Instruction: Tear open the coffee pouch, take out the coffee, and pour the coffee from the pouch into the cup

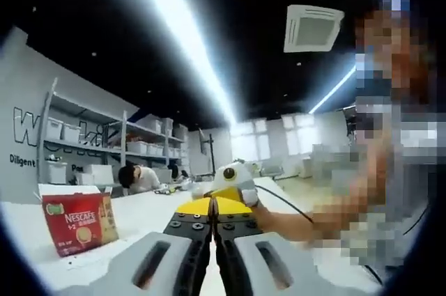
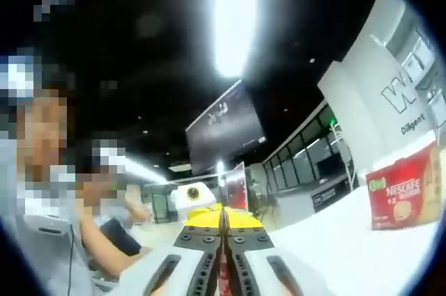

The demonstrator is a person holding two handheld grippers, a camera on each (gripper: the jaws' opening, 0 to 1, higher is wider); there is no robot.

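The left tongs (image 1: 212, 202) and the right tongs (image 2: 223, 216) are both clenched on one small yellow foil coffee pouch (image 1: 212, 205), held up between them above the white desk (image 1: 139, 209). The red cardboard Nescafé box (image 1: 78, 221) stands on the desk, well apart from the pouch.

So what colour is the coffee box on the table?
The coffee box is red with white lettering, clearest in the left gripper view.

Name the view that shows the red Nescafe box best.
The left gripper view: the red Nescafe box stands whole on the white table, its label readable. In the right gripper view it sits at the picture's right edge, cropped.
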